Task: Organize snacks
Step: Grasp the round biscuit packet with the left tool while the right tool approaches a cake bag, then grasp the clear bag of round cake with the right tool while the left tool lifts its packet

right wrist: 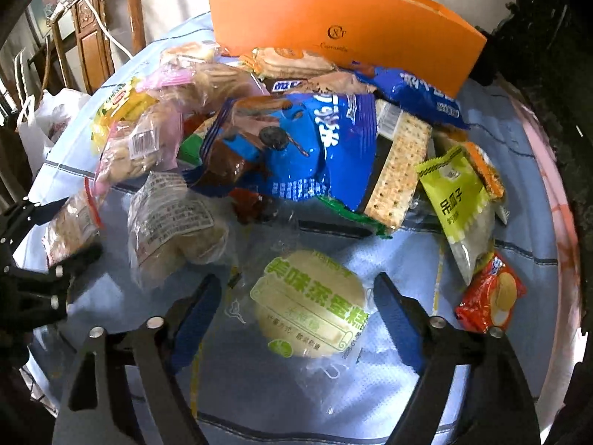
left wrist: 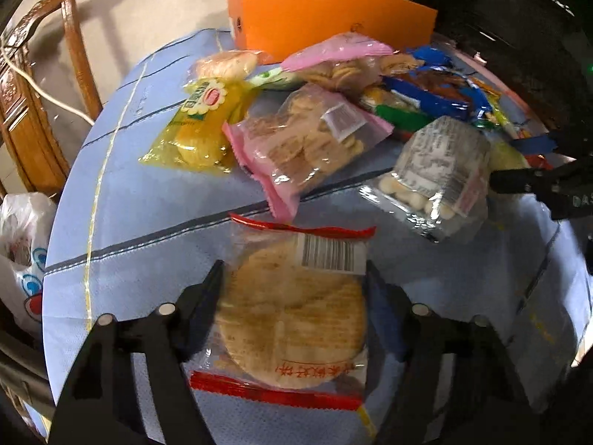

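A clear, red-edged packet of round rice crackers (left wrist: 292, 311) lies on the blue cloth, and my left gripper (left wrist: 294, 270) straddles it with both pads against the wrapper's sides. A round pale cake in a clear packet with green lettering (right wrist: 311, 304) lies between the fingers of my right gripper (right wrist: 298, 283). Those jaws stand apart, with a gap on the left side of the cake. Behind both lies the snack pile: pink biscuit bags (left wrist: 311, 141), a yellow packet (left wrist: 200, 126), blue bags (right wrist: 315, 148), a cracker sleeve (right wrist: 400, 174).
An orange box (right wrist: 348, 26) stands at the back of the round table (left wrist: 122, 200). A carved wooden chair (left wrist: 33, 111) and a white plastic bag (left wrist: 26, 244) are at the left. A green packet (right wrist: 456, 193) and a red one (right wrist: 489, 296) lie at the right.
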